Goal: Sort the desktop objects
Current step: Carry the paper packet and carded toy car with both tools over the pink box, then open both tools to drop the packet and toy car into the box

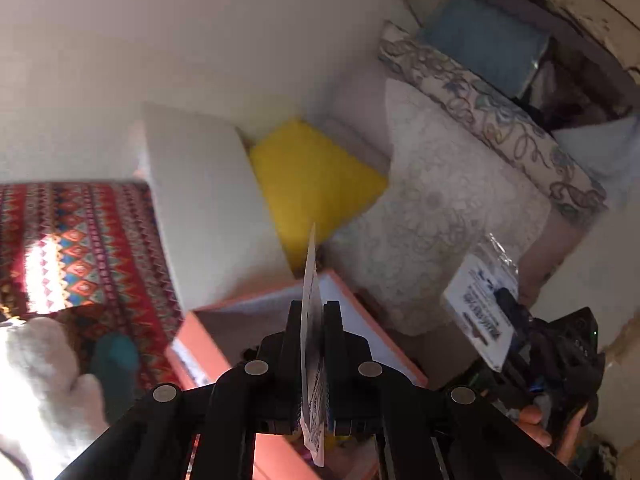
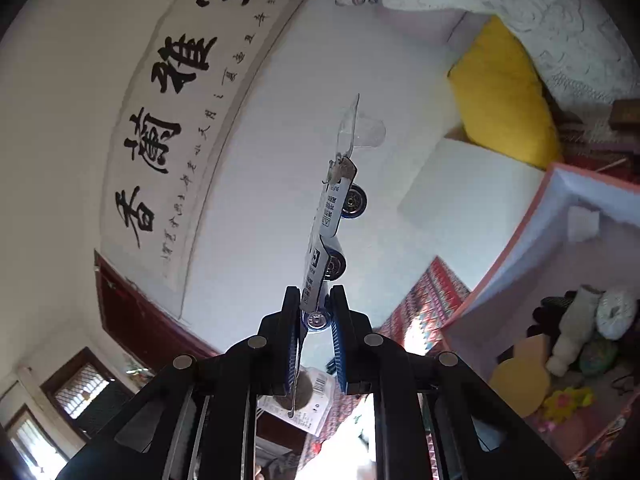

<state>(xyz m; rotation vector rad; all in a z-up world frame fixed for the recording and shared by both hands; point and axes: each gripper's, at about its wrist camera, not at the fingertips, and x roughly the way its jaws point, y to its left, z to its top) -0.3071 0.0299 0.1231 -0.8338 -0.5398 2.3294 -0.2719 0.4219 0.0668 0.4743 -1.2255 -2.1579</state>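
My left gripper (image 1: pixel 312 309) is shut on a thin white printed packet (image 1: pixel 311 276), seen edge-on and standing upright between the fingers. It hangs above an open pink box (image 1: pixel 208 344). My right gripper (image 2: pixel 316 296) is shut on the lower end of a carded pack of small blue wheels (image 2: pixel 334 216) in clear plastic, raised in the air. In the left wrist view the same wheel pack (image 1: pixel 478 312) shows at the right, held by the right gripper (image 1: pixel 507 300), with a hand (image 1: pixel 536 426) below it. The pink box (image 2: pixel 516 248) holds several small items.
A yellow cushion (image 1: pixel 312 184) and a white cushion (image 1: pixel 200 200) lie behind the box, on a red patterned cloth (image 1: pixel 80 248). A white plush thing (image 1: pixel 36 380) and a teal object (image 1: pixel 114 360) sit at lower left. A calligraphy scroll (image 2: pixel 180 120) hangs on the wall.
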